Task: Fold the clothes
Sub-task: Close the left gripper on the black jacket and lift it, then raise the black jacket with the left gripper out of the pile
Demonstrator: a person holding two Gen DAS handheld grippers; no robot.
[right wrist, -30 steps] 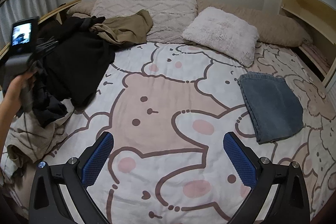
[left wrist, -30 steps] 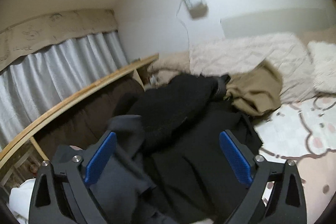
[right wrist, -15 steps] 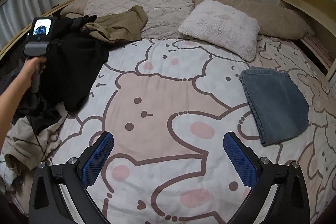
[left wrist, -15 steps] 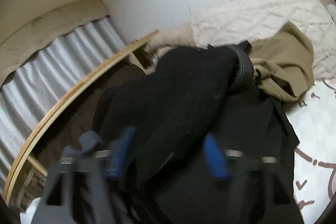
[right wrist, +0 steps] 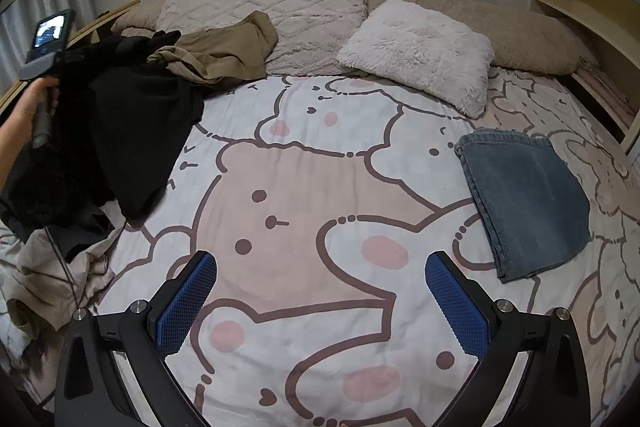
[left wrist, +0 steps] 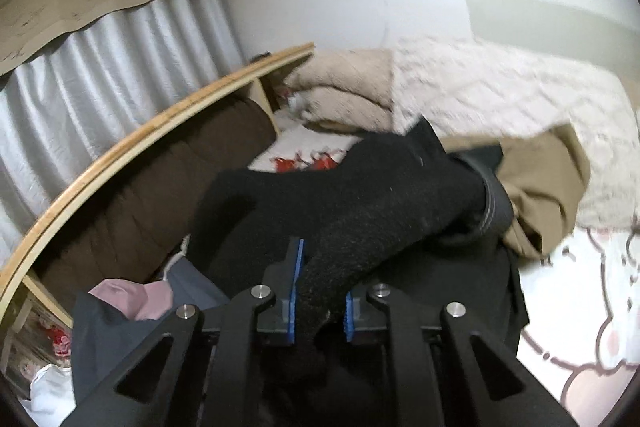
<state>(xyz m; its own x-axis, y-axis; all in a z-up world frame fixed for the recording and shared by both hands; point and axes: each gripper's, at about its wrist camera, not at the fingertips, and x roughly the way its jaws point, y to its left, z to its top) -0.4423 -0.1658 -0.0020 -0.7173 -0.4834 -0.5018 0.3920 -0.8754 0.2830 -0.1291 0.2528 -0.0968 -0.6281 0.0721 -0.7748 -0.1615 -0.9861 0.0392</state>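
My left gripper (left wrist: 319, 293) is shut on a fuzzy black garment (left wrist: 360, 203) at the top of the clothes pile at the bed's left side. In the right wrist view the same black garment (right wrist: 132, 123) hangs from the left hand-held unit (right wrist: 46, 45), lifted a little off the pile. A tan garment (right wrist: 224, 51) lies crumpled beside it against the pillows. My right gripper (right wrist: 320, 303) is open and empty above the middle of the cartoon-print bedsheet (right wrist: 304, 195). A folded blue denim piece (right wrist: 524, 207) lies flat at the right.
A quilted pillow (right wrist: 276, 7) and a fluffy white pillow (right wrist: 420, 51) lie along the headboard. More crumpled clothes (right wrist: 52, 267) sit at the bed's left edge. A wooden side rail (left wrist: 132, 147), brown cushion (left wrist: 160, 187) and curtain (left wrist: 100, 67) bound the left side.
My left gripper went from wide open over the pile to shut on the black garment and has raised it. The right gripper has stayed open, shifting only slightly.
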